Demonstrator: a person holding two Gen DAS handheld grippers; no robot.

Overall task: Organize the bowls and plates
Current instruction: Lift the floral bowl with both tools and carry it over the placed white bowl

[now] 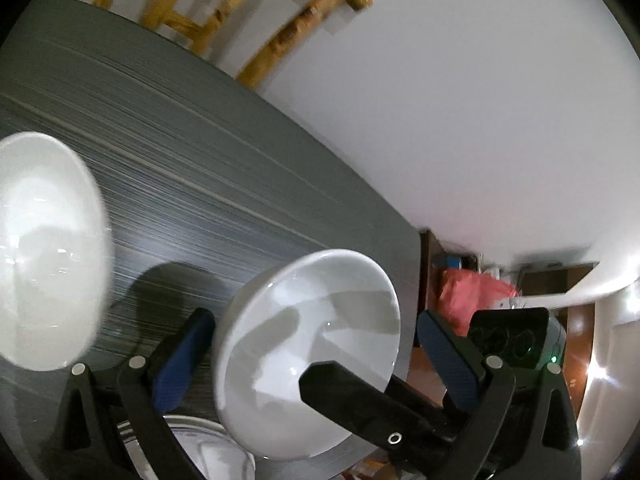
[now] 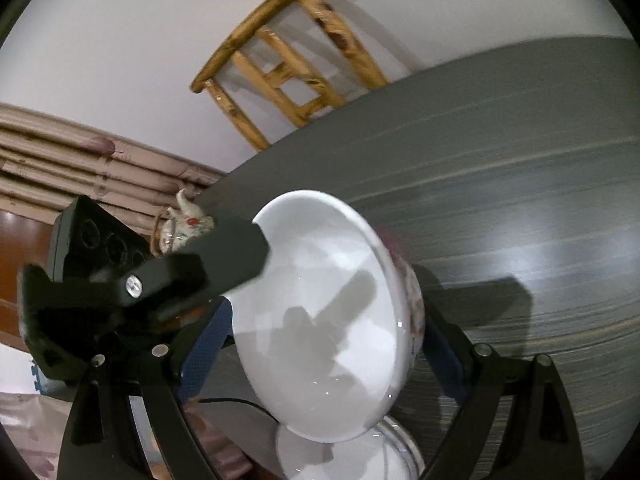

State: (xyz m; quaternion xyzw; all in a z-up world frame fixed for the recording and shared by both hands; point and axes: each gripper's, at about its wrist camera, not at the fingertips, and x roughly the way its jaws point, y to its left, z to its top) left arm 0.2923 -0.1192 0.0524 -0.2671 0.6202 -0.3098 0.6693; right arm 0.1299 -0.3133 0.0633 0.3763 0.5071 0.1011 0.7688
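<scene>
The left gripper (image 1: 316, 356) has its jaws spread across a white bowl (image 1: 308, 360), pressing both sides, tilted above the grey desk (image 1: 200, 184). The right gripper (image 2: 324, 332) likewise clamps a second bowl (image 2: 328, 320), also raised and tilted. A plate (image 2: 352, 456) below is cut off by the frame edge and blurred.

Both bowls (image 1: 312, 344) (image 2: 332, 320) glossy white; the right-held one shows a faint reddish floral pattern outside. Surface (image 1: 180, 184) dark grey, fine pale streaks. Claw (image 1: 316, 356) black, blue pads (image 1: 444, 352). Chair (image 2: 288, 60) honey-yellow wood. Wall (image 1: 460, 100) white.
</scene>
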